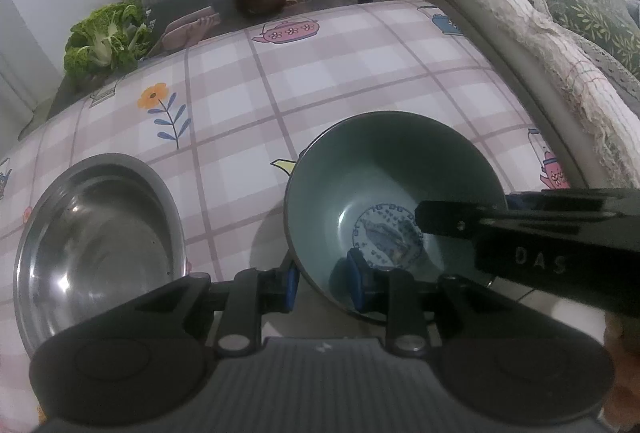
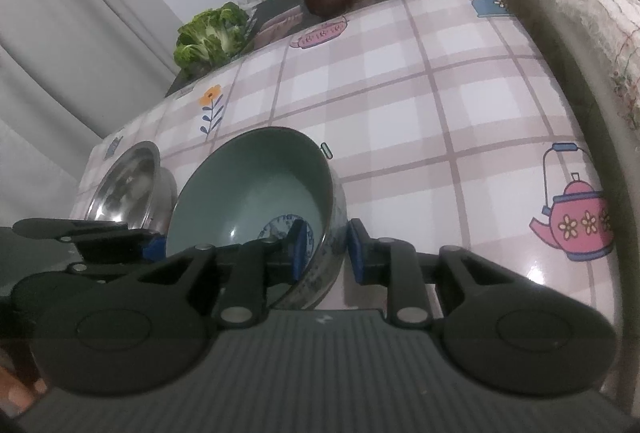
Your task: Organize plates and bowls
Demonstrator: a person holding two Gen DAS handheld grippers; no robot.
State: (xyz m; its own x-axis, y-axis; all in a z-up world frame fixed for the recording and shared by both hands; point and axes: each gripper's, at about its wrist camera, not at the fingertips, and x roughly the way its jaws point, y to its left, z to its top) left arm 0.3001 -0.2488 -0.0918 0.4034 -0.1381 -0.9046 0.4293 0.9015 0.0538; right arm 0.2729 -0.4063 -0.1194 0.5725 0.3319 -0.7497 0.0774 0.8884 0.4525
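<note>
Green bowl [image 2: 256,193], on table [image 2: 440,113] beside steel bowl [image 1: 100,233]: left gripper [image 1: 326,285] and right gripper [image 2: 326,249] each straddle its rim, part-open, neither clamped; risk: tipping if one lifts alone

"DAS" on right tongs [image 1: 420,221] arm (raised letters); nothing else legible.

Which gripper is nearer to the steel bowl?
Left. The left gripper straddles the green bowl's rim on the side facing the steel bowl; the right gripper straddles the opposite rim.
</note>
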